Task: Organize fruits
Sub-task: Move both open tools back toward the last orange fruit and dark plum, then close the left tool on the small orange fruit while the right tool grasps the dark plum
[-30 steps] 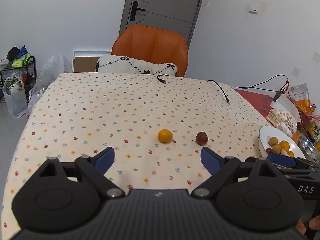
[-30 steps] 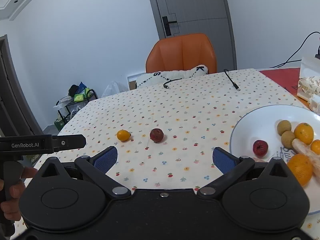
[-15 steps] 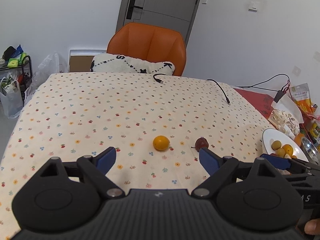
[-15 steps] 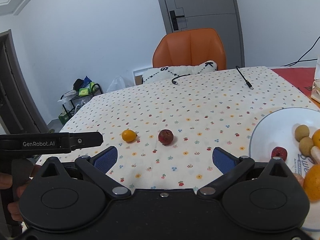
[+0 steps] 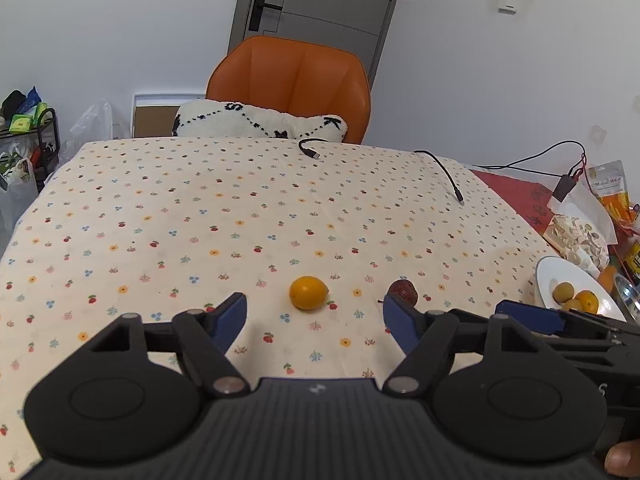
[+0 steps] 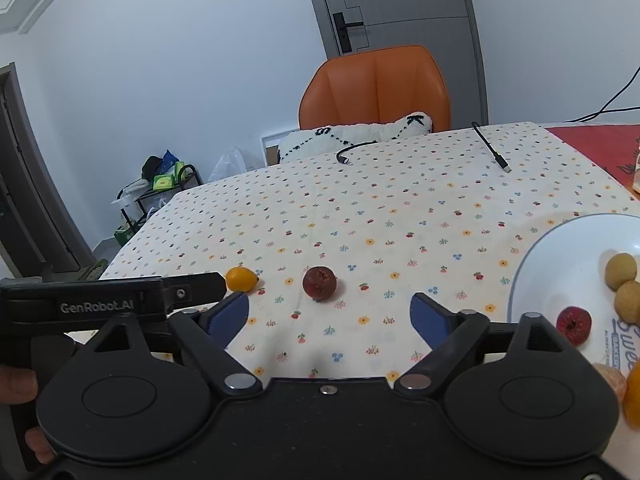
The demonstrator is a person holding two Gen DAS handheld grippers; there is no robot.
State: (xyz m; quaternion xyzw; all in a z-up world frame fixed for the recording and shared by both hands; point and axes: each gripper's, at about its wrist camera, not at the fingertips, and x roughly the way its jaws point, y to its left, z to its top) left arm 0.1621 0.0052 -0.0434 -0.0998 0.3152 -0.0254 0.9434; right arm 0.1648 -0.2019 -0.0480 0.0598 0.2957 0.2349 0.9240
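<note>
I hold my left gripper (image 5: pixel 314 314) spread wide and empty above the near edge of the tabletop (image 5: pixel 240 208), a small orange fruit (image 5: pixel 308 292) lying on the floral cloth just ahead between its 2 blue pads. My right gripper (image 6: pixel 330 314) is likewise wide apart and empty, facing a dark red fruit (image 6: pixel 319 283) that rests just beside the orange one. A white plate (image 6: pixel 560 256) near the tabletop's right edge holds more fruit.
</note>
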